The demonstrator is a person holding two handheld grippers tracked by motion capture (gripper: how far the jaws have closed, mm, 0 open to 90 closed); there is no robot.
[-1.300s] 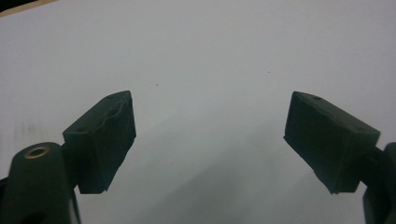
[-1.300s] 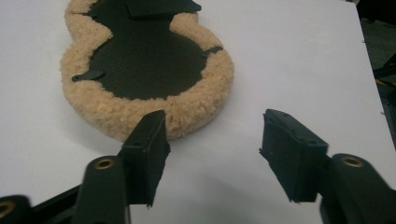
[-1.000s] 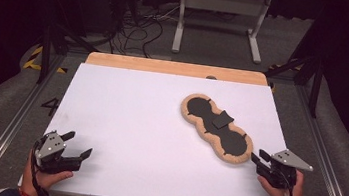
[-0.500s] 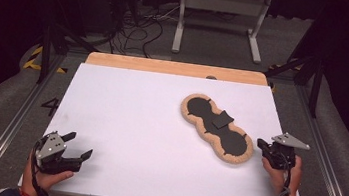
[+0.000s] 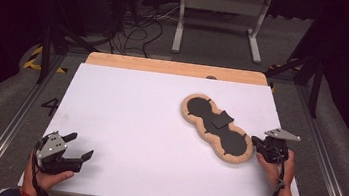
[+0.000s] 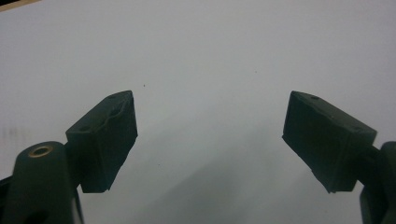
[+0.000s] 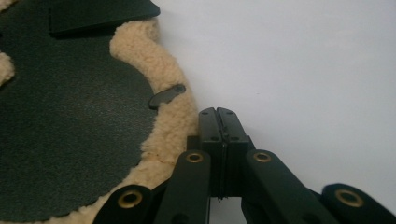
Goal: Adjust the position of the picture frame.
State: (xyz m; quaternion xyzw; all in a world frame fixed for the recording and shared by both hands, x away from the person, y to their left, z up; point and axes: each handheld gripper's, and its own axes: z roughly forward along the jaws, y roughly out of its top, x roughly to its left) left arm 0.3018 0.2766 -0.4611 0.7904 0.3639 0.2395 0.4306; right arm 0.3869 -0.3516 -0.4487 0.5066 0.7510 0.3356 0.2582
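Right gripper has advanced over the last second from the table's near right corner, about 4 o'clock on the white sheet, up and inward to the 3–4 o'clock zone; its tips now sit at the near-right end of the fleece pad. In the right gripper view the jaws are clenched flat against each other with nothing between them, tips just beside, possibly touching, the cream fleece rim next to a small black tab sewn on that rim. The pad itself has not shifted: a peanut-shaped, two-lobed piece, dark faces up with a fleece border, lying diagonally right of centre on the white table, long axis from 11 to 5 o'clock, with a small dark flap at its waist. Left gripper unchanged at the 7 o'clock corner, jaws released and spread wide over bare table, well apart from the pad. Judgement: the approach phase on the right side looks finished, but no grasp exists yet. With the claw shut, it must either open to pinch the rim or tab, or push the edge as it is. The left gripper appears idle, perhaps waiting to steady the far lobe.
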